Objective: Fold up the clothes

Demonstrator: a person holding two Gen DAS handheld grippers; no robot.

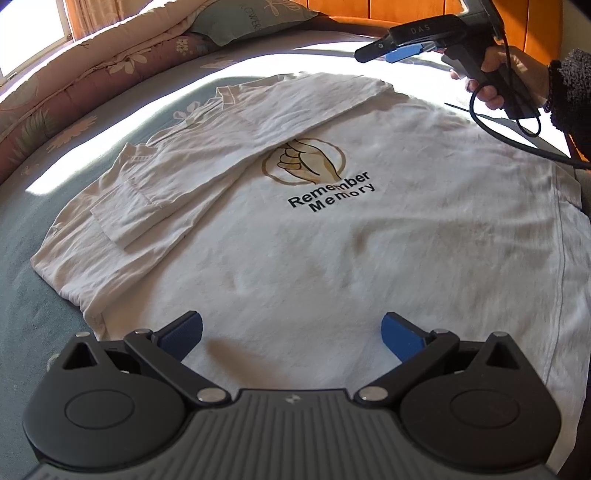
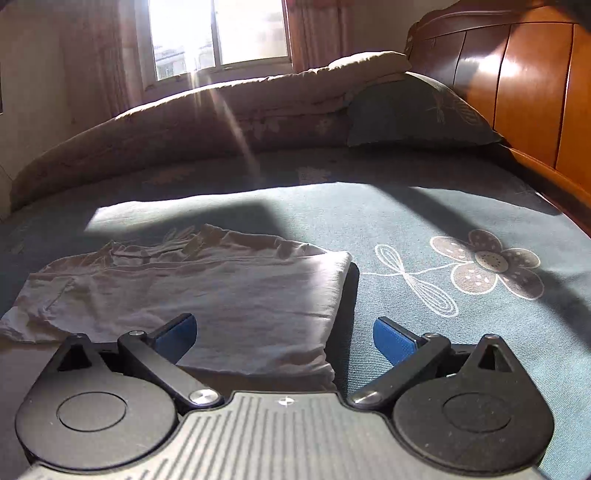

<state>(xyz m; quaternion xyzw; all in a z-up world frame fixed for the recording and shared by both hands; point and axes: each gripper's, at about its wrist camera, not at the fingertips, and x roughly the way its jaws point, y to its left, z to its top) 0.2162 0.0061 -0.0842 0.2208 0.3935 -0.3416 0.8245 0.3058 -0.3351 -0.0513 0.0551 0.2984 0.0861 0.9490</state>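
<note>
A white long-sleeved shirt lies flat on the bed, with a hand picture and the words "Remember Memory" on it. One sleeve is folded across its left side. My left gripper is open just above the shirt's near edge, nothing between its blue pads. My right gripper, held in a person's hand, hovers beyond the shirt's far right corner. In the right wrist view the right gripper is open and empty over the edge of the shirt.
The blue-green flowered sheet covers the bed. A rolled quilt and a pillow lie along the far side. A wooden headboard runs on the right. The right gripper's black cable hangs over the shirt's right edge.
</note>
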